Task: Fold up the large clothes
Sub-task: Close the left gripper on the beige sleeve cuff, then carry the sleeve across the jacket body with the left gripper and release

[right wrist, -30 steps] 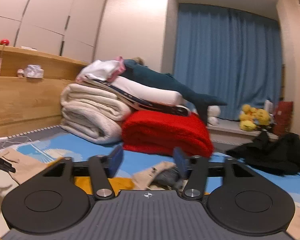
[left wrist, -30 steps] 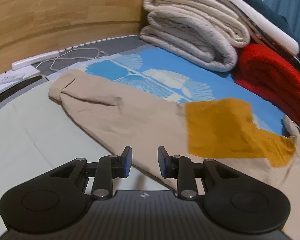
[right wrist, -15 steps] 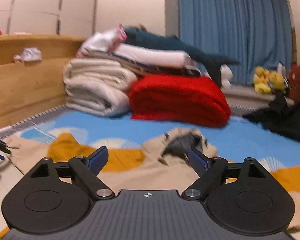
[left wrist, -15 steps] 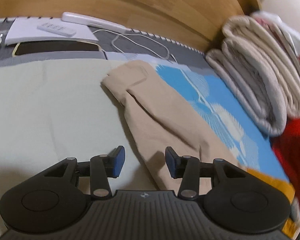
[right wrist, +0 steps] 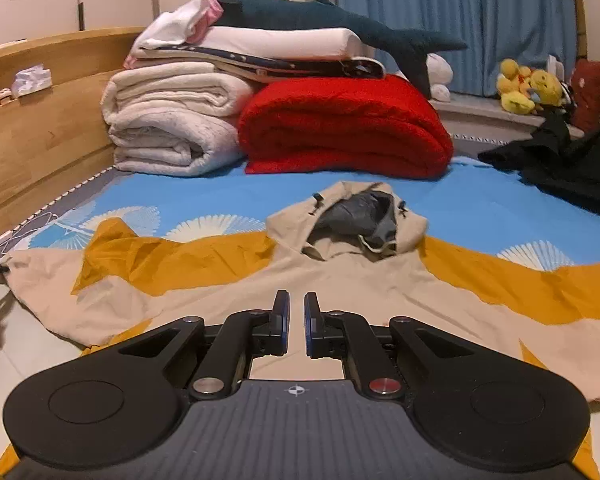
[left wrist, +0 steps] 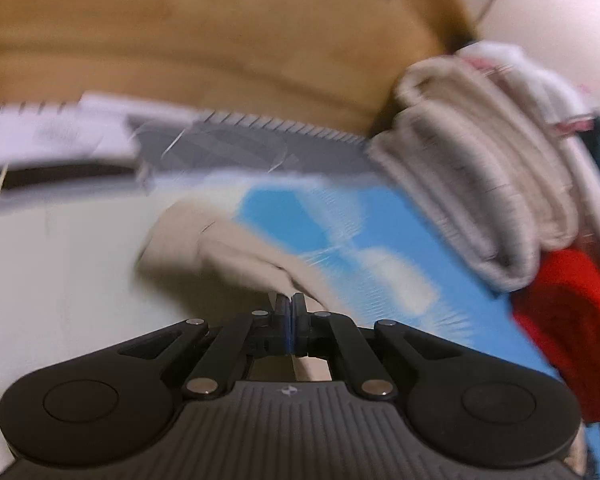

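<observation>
We have barely begun: the beige-and-mustard hooded cotton jacket lies spread flat ahead of our right gripper, whose jaws are closing, almost together, over the fabric below. Our left gripper has pinched its beige sleeve. Every fold remains.

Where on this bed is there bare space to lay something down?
Bare blue sheet lies between the hoodie and the red blanket, and pale sheet left of the sleeve. Crowded: the white blankets and red blanket at the back, black clothes at right.
</observation>
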A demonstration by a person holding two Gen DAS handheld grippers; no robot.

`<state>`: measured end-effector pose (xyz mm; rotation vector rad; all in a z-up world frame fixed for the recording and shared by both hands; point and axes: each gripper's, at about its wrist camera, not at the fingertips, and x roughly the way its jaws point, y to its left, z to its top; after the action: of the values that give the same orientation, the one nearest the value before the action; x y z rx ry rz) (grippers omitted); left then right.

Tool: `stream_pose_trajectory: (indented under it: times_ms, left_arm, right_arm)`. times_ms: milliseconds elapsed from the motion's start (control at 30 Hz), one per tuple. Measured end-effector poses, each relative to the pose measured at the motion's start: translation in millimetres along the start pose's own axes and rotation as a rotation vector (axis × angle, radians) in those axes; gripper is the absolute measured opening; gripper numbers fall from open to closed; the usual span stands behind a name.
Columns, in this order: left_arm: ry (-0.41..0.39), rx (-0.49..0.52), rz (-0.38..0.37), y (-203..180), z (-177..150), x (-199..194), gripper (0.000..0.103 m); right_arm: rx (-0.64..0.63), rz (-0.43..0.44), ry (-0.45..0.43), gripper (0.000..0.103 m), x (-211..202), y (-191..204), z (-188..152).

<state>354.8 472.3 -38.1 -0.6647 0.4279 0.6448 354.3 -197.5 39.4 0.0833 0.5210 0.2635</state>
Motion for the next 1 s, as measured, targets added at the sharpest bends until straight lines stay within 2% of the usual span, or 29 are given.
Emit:
stream_pose_trajectory:
  times_ms: [167, 267, 367, 433, 533, 667, 767, 833, 867, 933, 967, 1000]
  left_arm:
    - [-0.065, 0.086, -0.075, -85, -2, -87, 0.000]
    - [-0.077, 0.138, -0.132, -130, -25, -139, 0.000]
    - [-0.082, 0.186, -0.213, -162, -63, -174, 0.000]
    - [-0.077, 0.242, -0.241, -178, -92, -181, 0.000]
    - [0.007, 0.290, -0.252, -208, -129, -168, 0.000]
    - [0.052, 0.360, -0.327, -259, -166, -164, 0.000]
    - [0.143, 0.376, -0.456, -297, -200, -172, 0.000]
    - [0.247, 0.414, -0.570, -323, -231, -180, 0.000]
    - [0.332, 0.435, -0.635, -335, -247, -184, 0.000]
    - [0.561, 0.474, -0.768, -354, -277, -179, 0.010]
    - [0.634, 0.485, -0.796, -358, -287, -175, 0.019]
    - [0.657, 0.491, -0.789, -358, -292, -173, 0.029]
  right_arm:
    - [0.048, -0.045, 0.026, 0.007, -4, -18, 8]
    - [0.099, -0.052, 0.021, 0.007, -12, -30, 13]
    - [0.140, -0.045, 0.003, 0.007, -23, -41, 17]
    - [0.141, -0.048, -0.015, 0.007, -32, -46, 18]
    - [0.149, -0.076, -0.026, 0.007, -43, -59, 15]
    - [0.189, -0.112, 0.001, 0.007, -48, -82, 6]
    - [0.218, -0.140, 0.031, 0.007, -47, -95, -1]
    - [0.242, -0.153, 0.049, 0.008, -43, -102, -3]
    - [0.253, -0.162, 0.056, 0.008, -41, -105, -3]
    - [0.274, -0.183, 0.066, 0.010, -34, -108, -5]
    - [0.286, -0.182, 0.073, 0.015, -31, -108, -6]
    - [0.298, -0.171, 0.080, 0.018, -25, -108, -6]
